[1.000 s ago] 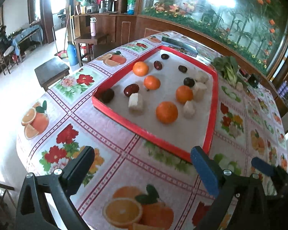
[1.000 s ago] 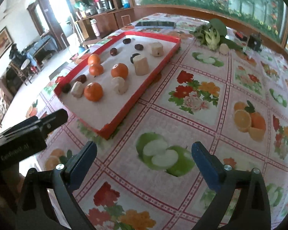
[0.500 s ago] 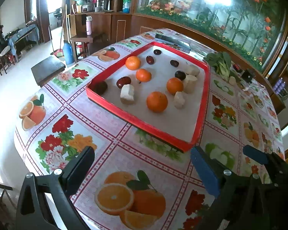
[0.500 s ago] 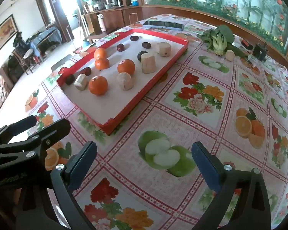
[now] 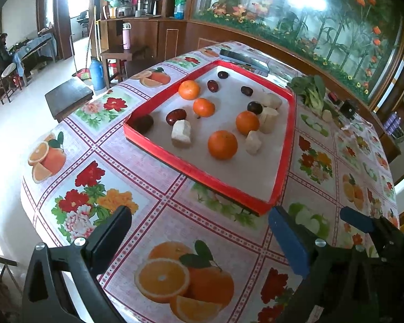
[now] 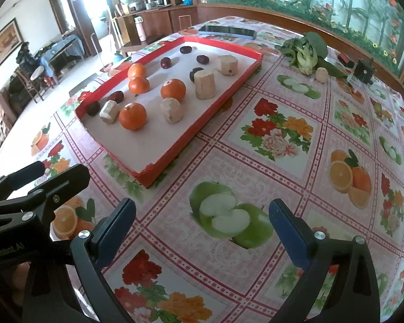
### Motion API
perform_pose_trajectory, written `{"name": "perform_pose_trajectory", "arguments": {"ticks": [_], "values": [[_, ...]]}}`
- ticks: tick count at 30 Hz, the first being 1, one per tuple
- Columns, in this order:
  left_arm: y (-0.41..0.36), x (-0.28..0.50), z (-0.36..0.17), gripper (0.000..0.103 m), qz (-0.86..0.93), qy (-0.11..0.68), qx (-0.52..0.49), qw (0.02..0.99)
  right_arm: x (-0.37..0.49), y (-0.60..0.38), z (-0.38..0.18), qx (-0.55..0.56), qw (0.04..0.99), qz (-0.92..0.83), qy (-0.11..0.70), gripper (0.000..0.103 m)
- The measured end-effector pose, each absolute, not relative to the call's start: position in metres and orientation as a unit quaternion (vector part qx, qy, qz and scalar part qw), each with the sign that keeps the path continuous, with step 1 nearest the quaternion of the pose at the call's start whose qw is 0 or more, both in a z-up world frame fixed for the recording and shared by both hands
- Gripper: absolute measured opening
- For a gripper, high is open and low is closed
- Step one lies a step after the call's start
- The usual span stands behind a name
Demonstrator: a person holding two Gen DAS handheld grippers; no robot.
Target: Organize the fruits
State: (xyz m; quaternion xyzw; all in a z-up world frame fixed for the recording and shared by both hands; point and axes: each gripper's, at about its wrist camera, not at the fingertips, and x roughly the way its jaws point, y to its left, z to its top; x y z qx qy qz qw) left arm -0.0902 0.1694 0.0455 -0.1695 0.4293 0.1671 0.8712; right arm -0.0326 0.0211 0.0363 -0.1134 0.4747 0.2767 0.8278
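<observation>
While both hang wide open and empty over the fruit-print tablecloth, left gripper, right gripper, shallow red-rimmed rectangular tray ahead, long axis running away, holding oranges, dark dates, pale chunks.

Oranges, plums and pale chunks lie scattered in the tray; greens beyond its right.

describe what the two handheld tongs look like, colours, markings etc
Both are black plastic frames with silver screws. Left tongs: one black pad, one blue. Right tongs: both pads blue. The left body, seen from the right wrist, carries faint white lettering. No cables or sleeves show.
</observation>
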Motion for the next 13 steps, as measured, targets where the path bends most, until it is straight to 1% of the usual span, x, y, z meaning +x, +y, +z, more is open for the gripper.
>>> {"name": "perform_pose_trajectory", "arguments": {"ticks": [13], "values": [[0.1691,-0.0903,0.0437,0.103,0.195,0.425,-0.147,0.872,-0.0318,0.0234,0.0346,-0.124,0.830,0.265,0.475,0.100]]}}
